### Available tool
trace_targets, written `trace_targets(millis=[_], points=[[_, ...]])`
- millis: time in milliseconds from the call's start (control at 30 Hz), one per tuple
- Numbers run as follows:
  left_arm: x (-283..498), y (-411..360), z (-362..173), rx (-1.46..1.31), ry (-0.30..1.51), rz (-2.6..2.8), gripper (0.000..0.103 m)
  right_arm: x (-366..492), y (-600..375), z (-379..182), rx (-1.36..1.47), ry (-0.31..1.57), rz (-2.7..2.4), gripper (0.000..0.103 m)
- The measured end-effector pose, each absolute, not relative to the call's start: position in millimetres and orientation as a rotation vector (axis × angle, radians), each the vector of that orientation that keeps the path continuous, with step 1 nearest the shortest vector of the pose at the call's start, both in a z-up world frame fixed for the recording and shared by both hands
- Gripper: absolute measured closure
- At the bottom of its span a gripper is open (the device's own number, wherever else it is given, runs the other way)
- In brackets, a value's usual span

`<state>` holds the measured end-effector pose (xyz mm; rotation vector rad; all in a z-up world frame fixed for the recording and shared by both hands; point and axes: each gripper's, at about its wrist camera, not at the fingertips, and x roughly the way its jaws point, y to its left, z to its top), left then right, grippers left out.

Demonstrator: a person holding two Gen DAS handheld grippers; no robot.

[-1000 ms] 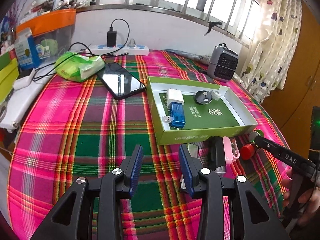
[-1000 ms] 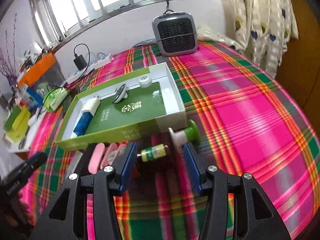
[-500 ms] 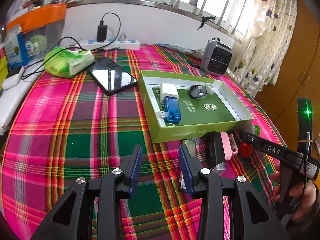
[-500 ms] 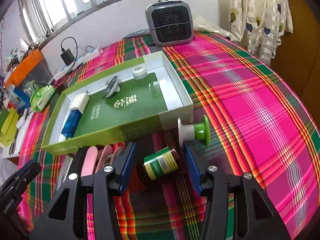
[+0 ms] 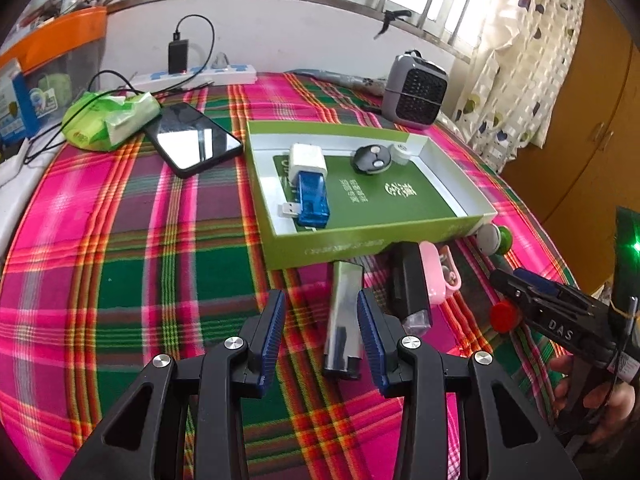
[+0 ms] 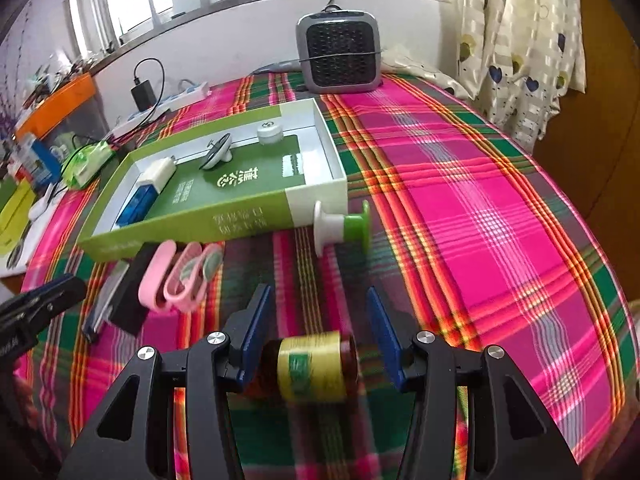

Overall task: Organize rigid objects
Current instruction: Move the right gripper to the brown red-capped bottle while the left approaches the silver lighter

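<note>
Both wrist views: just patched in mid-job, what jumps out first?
The bright pink-and-green plaid cloth fills both views, with an open green box at its middle holding a few small items. The right gripper stands open around a small brown bottle with a yellow label. The left gripper hangs open over a silver bar near the box.

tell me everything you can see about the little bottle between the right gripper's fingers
The small bottle looks like dark amber-brown glass, though it is blurred. A yellow label with a green patch wraps its middle. It lies on its side across the plaid tablecloth, between the fingers of the right gripper, deep near their base. The jaws stand open. In the left wrist view its red cap shows.
</note>
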<state>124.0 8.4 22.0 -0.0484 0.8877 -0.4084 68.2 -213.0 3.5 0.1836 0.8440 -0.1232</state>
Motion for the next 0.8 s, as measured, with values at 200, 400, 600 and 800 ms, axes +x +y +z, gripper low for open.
trace_targets(millis=[200,400,600,800], points=[[117,-1,19,-0.031,0.903,-0.388,0.067,59,-217,5,0.153,0.790,-0.062,0.053],[111,-1,21,-0.029,0.903,-0.353,0.067,48,-228,17,0.174,0.723,0.063,0.053],[108,2,21,-0.037,0.909,-0.324,0.067,40,-241,14,0.173,0.708,0.210,0.053],[106,1,20,-0.035,0.918,-0.307,0.067,55,-245,9,0.139,0.701,0.295,0.053]])
